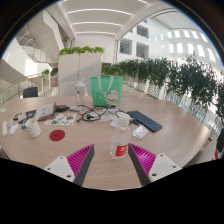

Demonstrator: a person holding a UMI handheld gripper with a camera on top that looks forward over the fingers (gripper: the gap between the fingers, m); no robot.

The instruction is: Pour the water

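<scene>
Tool: held level, pointing forward | fingers: spread apart, jaws open, gap between them | pads: magenta, left pad and right pad facing inward | grip: nothing pressed between them

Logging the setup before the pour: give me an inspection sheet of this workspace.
Surface: round wooden table, in use.
Job's things: clear bottle with red label upright, just ahead of the fingers.
Clutter: dark flat device, red disc, white cup, green chair-like frame beyond.
Grippers: gripper open, pink pads apart, nothing held.
Cables: dark cable loops across the table.
Surroundings: atrium, potted plants, white planter wall.
</scene>
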